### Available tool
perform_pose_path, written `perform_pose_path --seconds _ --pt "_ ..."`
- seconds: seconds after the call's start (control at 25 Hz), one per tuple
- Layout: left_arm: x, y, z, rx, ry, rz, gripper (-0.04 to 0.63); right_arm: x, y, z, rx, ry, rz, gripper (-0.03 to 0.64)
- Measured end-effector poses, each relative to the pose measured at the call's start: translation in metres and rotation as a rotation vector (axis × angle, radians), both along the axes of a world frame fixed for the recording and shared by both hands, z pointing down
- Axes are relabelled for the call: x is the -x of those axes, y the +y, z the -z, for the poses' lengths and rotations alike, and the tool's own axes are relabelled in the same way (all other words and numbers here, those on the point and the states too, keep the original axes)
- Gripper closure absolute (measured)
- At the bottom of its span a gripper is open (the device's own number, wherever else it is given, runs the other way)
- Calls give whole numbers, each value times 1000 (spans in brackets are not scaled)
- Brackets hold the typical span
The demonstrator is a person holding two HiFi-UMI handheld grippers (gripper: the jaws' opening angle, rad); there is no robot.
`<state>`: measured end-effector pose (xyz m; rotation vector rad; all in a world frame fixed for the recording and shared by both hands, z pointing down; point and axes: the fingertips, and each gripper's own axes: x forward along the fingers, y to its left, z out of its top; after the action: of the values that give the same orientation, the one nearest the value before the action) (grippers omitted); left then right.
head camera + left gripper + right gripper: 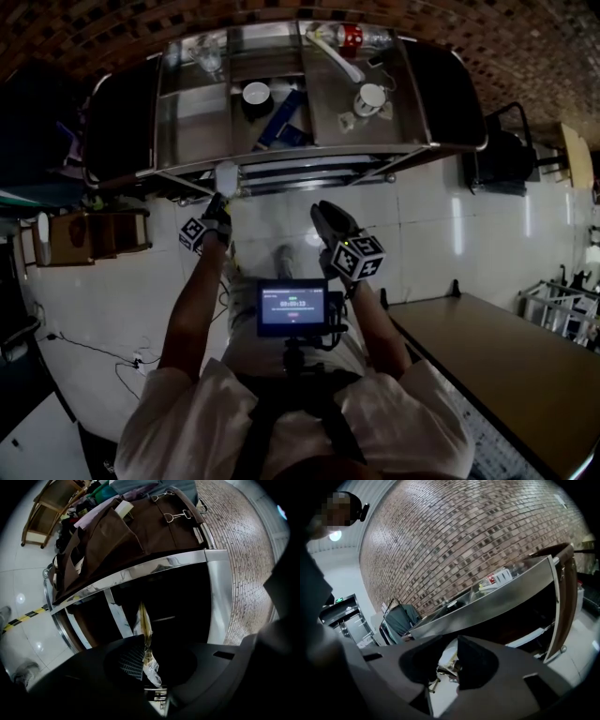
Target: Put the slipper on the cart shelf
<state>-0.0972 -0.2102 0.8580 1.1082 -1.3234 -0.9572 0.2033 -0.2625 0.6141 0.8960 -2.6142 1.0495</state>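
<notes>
Steel cart point(309, 153) ahead; my left hand-held gripper point(143, 667) pinches the wrapped slipper point(143, 625) by its thin edge. I judge it light, floppy and slippery. My right hand-held gripper point(450, 667) is closed and empty.

Long silver metal cart point(281, 157): stainless look, polished, mirror glare on rails and top tray.
Red-brown brick wall point(464, 541): rough, matt, pale mortar lines.
White floor tiles point(441, 234): glazed, glossy, lamp reflections.
Tan wooden worktop point(506, 366): smooth, satin.
Brown cloth bag point(112, 541) on cart end: woven, matt, with shiny metal snap hooks point(176, 515).
Left hand-held gripper point(145, 639): black matt plastic, ribbed pad point(130, 660).
Clear crinkled plastic wrapper point(149, 666): thin glossy film, yellowish inside.
Dark grey slipper point(330, 223): matt, soft-looking; exact material can't tell.
Person's white shirt point(234, 412): plain matt cloth.
</notes>
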Motion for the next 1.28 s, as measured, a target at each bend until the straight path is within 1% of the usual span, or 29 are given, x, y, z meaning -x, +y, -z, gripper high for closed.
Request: perform_pose_path --seconds 0.2,0.4,0.8,0.96,1.08,1.16,1.2,1.24,1.28 --pt "4 -25 -4 -9 -4 19 552 -7 2 -10 21 8 -11 508" --pt "8 -45 -18 2 -37 3 552 -11 3 -22 44 35 -7 508" --pt "10 -72 -30 15 -35 0 551 -2 -14 -33 32 66 3 508" --pt "11 -83 -32 11 -58 -17 551 6 -21 -37 28 81 13 508" --pt "12 -93 -33 17 -112 -48 549 10 -22 -40 27 87 14 508" --pt "8 -95 -34 42 -181 -98 541 7 -18 -44 39 89 7 508" --pt "5 -98 -36 61 -228 -134 532 5 -18 -47 47 90 0 508" --pt "2 -101 -38 85 -285 -175 489 3 -18 -49 54 91 -9 508" --pt "0 -103 -41 114 -354 -217 426 1 -18 -52 61 91 -16 508"
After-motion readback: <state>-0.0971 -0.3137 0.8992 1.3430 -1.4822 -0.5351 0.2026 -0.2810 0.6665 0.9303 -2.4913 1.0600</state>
